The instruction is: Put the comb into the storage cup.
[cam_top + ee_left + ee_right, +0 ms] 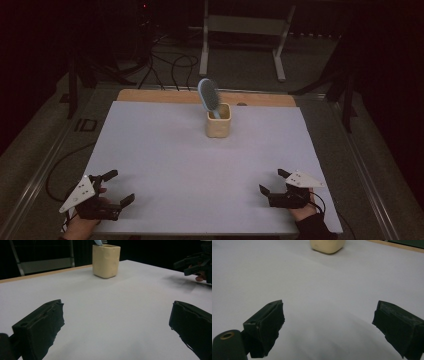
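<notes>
Left gripper (119, 187) and right gripper (274, 182), each hand-held, well apart, jaws spread wide, nothing between them.

A white sheet (165, 165) is spread over the table (150, 95); a grey metal frame (245, 30) and cables (170, 67) are seen beyond its far edge.

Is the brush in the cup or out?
In. The brush stands handle-down in the cup, its head leaning left above the rim.
</notes>
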`<state>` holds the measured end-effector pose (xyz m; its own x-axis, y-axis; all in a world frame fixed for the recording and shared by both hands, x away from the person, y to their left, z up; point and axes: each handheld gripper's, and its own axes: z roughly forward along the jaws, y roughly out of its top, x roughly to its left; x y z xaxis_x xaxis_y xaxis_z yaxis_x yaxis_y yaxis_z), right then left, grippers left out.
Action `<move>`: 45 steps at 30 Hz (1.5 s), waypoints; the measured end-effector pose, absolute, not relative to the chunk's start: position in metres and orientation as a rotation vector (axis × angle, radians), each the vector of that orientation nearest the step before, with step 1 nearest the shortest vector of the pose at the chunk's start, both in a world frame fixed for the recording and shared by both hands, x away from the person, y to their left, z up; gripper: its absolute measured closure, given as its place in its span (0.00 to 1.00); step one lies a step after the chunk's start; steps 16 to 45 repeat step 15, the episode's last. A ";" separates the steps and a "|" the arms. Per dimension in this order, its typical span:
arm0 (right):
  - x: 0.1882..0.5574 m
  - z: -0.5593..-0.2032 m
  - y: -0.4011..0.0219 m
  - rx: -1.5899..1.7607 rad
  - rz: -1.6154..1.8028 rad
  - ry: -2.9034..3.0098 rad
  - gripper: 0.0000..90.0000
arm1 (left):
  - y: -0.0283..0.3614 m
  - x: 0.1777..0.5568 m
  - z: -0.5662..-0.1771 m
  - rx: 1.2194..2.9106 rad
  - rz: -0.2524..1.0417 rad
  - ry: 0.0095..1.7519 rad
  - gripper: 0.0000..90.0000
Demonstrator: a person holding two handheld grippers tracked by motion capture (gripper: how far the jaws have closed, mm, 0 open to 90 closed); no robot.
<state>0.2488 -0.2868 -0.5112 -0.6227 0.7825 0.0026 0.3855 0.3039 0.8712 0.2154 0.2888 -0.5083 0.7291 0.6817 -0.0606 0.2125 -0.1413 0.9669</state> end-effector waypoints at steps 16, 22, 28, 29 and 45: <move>0.249 -0.511 -0.286 1.034 1.267 2.153 0.10 | 0.288 0.215 -0.508 1.703 0.475 0.718 0.00; 0.249 -0.511 -0.286 1.034 1.267 2.153 0.10 | 0.288 0.215 -0.508 1.703 0.475 0.718 0.00; 0.249 -0.511 -0.286 1.034 1.267 2.153 0.10 | 0.288 0.215 -0.508 1.703 0.475 0.718 0.00; 0.249 -0.511 -0.286 1.034 1.267 2.153 0.10 | 0.288 0.215 -0.508 1.703 0.475 0.718 0.00; 0.249 -0.511 -0.286 1.034 1.267 2.153 0.10 | 0.288 0.215 -0.508 1.703 0.475 0.718 0.00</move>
